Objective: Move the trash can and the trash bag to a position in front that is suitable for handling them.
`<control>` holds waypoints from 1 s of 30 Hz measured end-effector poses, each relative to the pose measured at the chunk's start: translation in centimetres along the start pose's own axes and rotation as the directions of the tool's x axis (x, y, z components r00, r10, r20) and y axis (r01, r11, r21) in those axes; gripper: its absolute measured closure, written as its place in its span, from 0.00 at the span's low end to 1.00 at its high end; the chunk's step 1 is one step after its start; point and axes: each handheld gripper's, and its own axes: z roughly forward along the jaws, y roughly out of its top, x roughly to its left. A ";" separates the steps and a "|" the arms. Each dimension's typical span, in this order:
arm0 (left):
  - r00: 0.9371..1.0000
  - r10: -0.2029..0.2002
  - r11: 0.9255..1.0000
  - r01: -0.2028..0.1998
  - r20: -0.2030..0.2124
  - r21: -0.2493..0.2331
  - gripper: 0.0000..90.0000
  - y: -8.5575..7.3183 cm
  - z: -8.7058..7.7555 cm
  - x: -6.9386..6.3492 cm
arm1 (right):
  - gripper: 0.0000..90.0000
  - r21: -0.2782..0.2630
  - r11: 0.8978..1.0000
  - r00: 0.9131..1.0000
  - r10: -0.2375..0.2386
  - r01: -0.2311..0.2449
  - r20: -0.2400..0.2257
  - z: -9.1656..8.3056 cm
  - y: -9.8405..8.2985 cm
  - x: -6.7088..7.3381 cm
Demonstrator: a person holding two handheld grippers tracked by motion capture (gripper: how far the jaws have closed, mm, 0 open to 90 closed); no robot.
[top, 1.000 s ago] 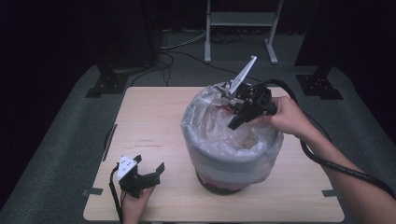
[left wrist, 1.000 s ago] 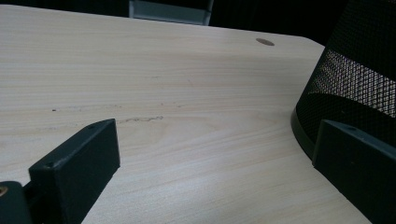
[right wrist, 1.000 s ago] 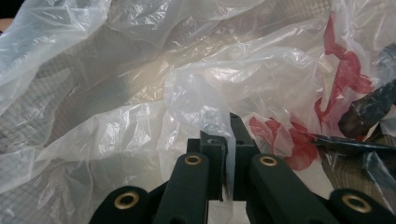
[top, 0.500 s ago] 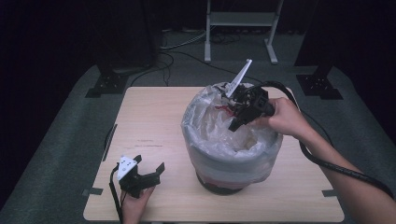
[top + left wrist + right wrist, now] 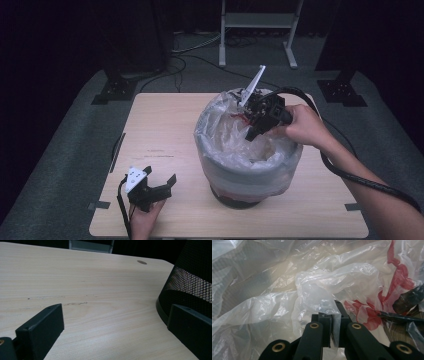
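- We clamp the right hand-held gripper [image 5: 252,131] on the clear bag liner [image 5: 322,292] inside the bin [image 5: 247,172].
- Our left hand-held gripper [image 5: 159,181] rests released on the bench [image 5: 165,130], bin just beside it.

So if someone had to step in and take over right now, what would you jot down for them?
Right gripper: shut on a fold of the clear plastic bag, held over the mouth of the bin.
Left gripper: open, holding nothing, low over the table near its front left, beside the bin's black mesh wall.
Bag: lines the bin, its edge folded over the rim; red-printed plastic lies inside.
Done: bag gripped.
Left: probably gather or lift the bag; the left gripper may need to steady the bin.
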 end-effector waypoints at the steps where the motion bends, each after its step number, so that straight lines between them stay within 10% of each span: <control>1: 1.000 0.000 1.000 0.000 0.000 0.000 0.00 0.0 0.0 0.0 | 0.95 0.001 1.000 1.000 0.001 -0.001 0.003 0.0 0.0 0.0; 15: 1.000 0.003 1.000 -0.003 0.002 -0.005 0.00 0.1 -0.1 -0.1 | 0.49 -0.126 0.991 0.997 0.043 -0.035 0.061 -1.8 -1.2 0.0; 30: 1.000 0.002 1.000 -0.002 0.006 -0.016 0.00 0.4 -0.1 -0.4 | 0.38 -0.320 0.946 0.994 0.085 -0.058 0.071 -4.5 -4.0 0.3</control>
